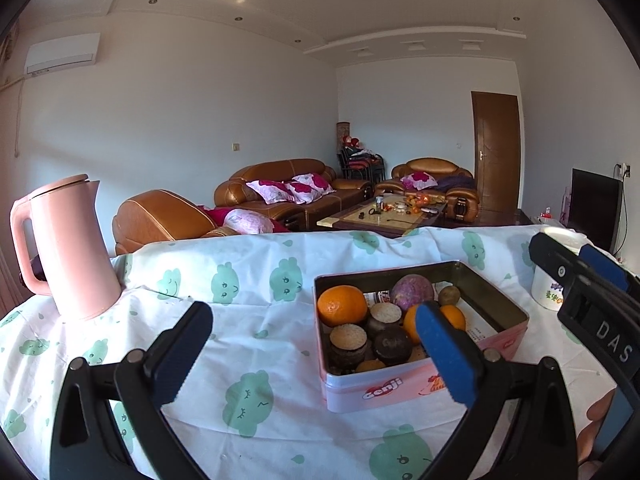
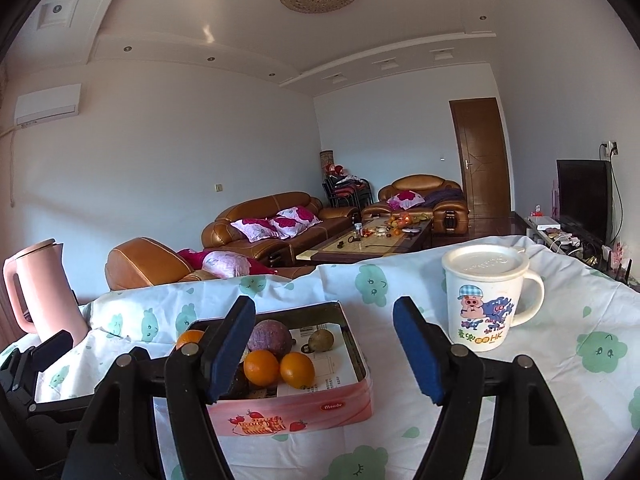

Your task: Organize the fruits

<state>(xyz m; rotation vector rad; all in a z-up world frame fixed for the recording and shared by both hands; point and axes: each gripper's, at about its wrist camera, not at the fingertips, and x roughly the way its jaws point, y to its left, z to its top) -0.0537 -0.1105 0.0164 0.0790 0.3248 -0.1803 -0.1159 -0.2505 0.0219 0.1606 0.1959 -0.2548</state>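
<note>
A pink tin (image 1: 400, 388) (image 2: 304, 408) stands on the cloth-covered table. Inside lie a big orange (image 1: 342, 306), a purple fruit (image 1: 412, 288) (image 2: 269, 338), a brown-green fruit (image 1: 449, 295) (image 2: 321, 339), two small oranges (image 2: 261, 367) (image 2: 297, 370) and several round cakes (image 1: 348, 338). My left gripper (image 1: 313, 312) is open just in front of the tin, with nothing held. My right gripper (image 2: 324, 306) (image 1: 572, 256) is open and empty, near the tin's right end. Its left finger hides part of the tin's contents.
A pink kettle (image 1: 68, 252) (image 2: 40, 292) stands at the table's left. A white lidded cartoon mug (image 2: 486, 300) (image 1: 546, 292) stands right of the tin. The left gripper (image 2: 50, 346) shows at the right wrist view's lower left. Sofas and a coffee table lie beyond.
</note>
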